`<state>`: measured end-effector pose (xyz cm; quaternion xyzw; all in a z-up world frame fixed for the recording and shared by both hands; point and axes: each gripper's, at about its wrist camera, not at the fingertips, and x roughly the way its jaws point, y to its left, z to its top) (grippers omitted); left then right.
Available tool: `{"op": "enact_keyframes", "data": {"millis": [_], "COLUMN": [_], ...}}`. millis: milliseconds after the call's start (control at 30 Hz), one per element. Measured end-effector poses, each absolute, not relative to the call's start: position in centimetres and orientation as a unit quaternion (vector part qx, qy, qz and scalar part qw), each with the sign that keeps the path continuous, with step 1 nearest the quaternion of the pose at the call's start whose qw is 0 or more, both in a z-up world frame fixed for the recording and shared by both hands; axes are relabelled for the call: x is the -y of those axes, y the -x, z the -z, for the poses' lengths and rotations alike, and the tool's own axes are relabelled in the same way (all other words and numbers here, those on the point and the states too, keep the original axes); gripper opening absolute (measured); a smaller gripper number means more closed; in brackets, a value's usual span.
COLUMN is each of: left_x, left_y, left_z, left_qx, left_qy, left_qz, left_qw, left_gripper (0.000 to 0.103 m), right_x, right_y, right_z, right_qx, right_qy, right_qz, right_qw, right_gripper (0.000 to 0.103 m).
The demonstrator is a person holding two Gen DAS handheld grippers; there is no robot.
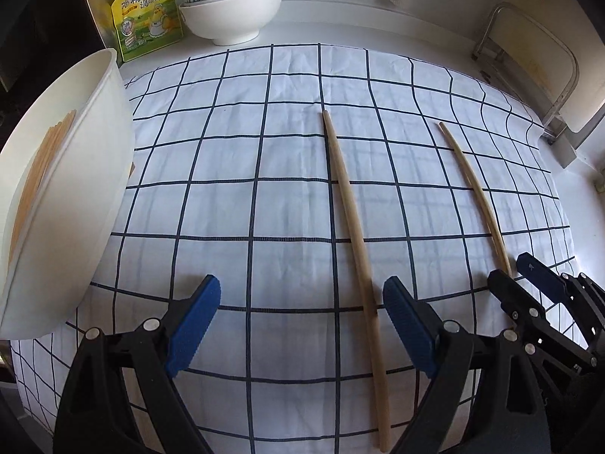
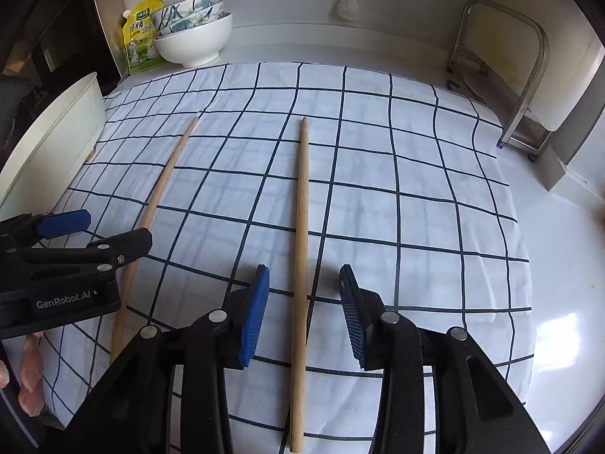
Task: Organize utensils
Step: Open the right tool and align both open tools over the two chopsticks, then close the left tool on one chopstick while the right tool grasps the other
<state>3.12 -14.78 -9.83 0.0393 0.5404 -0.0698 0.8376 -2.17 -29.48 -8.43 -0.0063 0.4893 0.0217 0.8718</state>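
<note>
**Two chopsticks on the checked cloth, both claws empty**

Two wooden chopsticks lay apart on a white cloth (image 2: pixel 378 174) with a dark grid, spread over the pale bench (image 2: pixel 559 265). The right claw (image 2: pixel 304 314) stood partly open, its blue pads on either side of the right chopstick (image 2: pixel 301 227) without touching it. The left claw (image 1: pixel 302 325) was spread wide and held nothing; the left chopstick (image 1: pixel 351 219) ran just inside its right finger (image 1: pixel 406 325). A white container (image 1: pixel 87 174) stood at the left edge of the cloth with more chopsticks (image 1: pixel 38 174) inside. At the back were stacked bowls (image 1: pixel 232 7) and a yellow seasoning pouch (image 1: pixel 149 11); a metal rack (image 2: pixel 503 72) stood at the right.
</note>
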Motion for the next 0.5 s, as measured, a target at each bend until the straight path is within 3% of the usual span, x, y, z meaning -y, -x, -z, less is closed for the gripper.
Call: {"op": "enact_keyframes", "data": {"millis": [133, 167, 233, 300, 367, 500], "left_x": [15.3, 15.5, 16.3, 16.8, 16.9, 16.2], "left_y": [-3.1, -2.9, -2.7, -2.9, -3.1, -3.3], "left_z": [9.9, 9.7, 9.3, 9.0, 8.9, 8.8], "left_qx": [-0.533, -0.528, -0.525, -0.528, -0.533, -0.543], "left_qy": [-0.047, -0.050, -0.057, -0.059, -0.057, -0.034], "left_qz": [0.066, 0.070, 0.083, 0.091, 0.100, 0.109], "left_qw": [0.842, 0.845, 0.845, 0.842, 0.838, 0.832], "left_gripper": [0.082, 0.072, 0.055, 0.026, 0.008, 0.007], "right_x": [29.5, 29.5, 29.4, 29.6, 29.8, 30.1], "right_y": [2.3, 2.3, 2.4, 2.2, 2.1, 2.1], "right_z": [8.4, 8.4, 8.4, 8.4, 8.4, 8.2], "right_qx": [-0.483, -0.482, -0.482, -0.481, -0.484, -0.491], "right_qy": [0.005, 0.007, 0.010, 0.012, 0.005, -0.028], "right_qz": [-0.027, -0.028, -0.029, -0.029, -0.031, -0.031], "right_qw": [0.875, 0.875, 0.875, 0.876, 0.875, 0.870], "right_gripper": [0.033, 0.030, 0.009, 0.007, 0.007, 0.006]}}
